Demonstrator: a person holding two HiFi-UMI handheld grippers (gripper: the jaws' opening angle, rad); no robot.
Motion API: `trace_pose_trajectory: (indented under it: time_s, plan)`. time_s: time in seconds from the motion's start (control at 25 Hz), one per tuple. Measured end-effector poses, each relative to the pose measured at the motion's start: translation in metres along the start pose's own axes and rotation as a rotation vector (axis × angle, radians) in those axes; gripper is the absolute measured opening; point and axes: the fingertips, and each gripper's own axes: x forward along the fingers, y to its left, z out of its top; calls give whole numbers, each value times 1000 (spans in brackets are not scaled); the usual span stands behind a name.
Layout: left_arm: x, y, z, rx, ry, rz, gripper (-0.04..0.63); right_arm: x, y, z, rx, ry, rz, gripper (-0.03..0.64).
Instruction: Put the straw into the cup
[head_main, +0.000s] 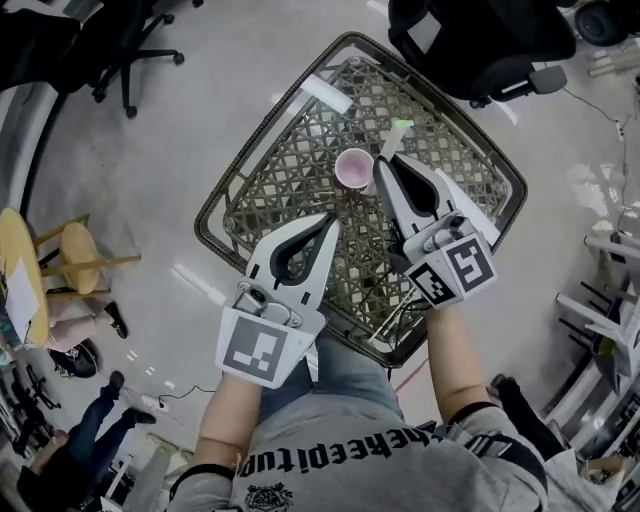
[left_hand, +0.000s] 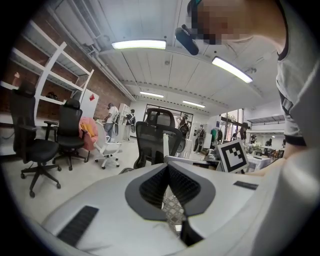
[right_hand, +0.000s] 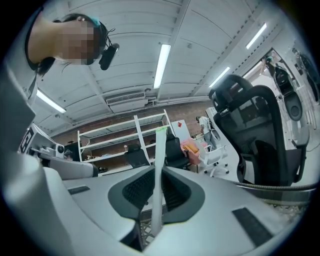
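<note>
One table (head_main: 290, 170) on grey floor (head_main: 200, 100) in the head view: cup (head_main: 353, 168) mid-table, right gripper (head_main: 383, 168) just right of it, straw (head_main: 397, 135) poking far from its tips, left gripper (head_main: 328, 222) nearer. Left gripper view: fingers pressed together, empty, black chair (left_hand: 155, 142) beyond. Right gripper view: fingers pinch the upright straw, shelves (right_hand: 120, 135) behind.

My left claw (head_main: 328, 220) and right claw (head_main: 384, 162) are white with dark ribbed pads (left_hand: 187, 186) and black-and-white marker cubes (head_main: 258, 345). I wear a grey lettered T-shirt (head_main: 330, 472) and jeans (head_main: 345, 375).

Cup (head_main: 353, 168) top clear; blk chair (head_main: 470, 40) by table (head_main: 300, 170) far corner.
</note>
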Motion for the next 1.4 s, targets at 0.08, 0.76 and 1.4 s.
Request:
trace_pose_trajectory:
  time_s: [0.08, 0.76, 1.4]
  plan:
    - [3, 1, -3, -3, -3, 0, 28, 3, -4, -5, -3, -2, -3, 58]
    - [9, 9, -26, 2, 13, 13, 28, 21, -34, -55, -10, -21, -73, 60]
    - [14, 20, -43, -10, 27, 32, 28, 33, -42, -103, -60, 51, -81, 61]
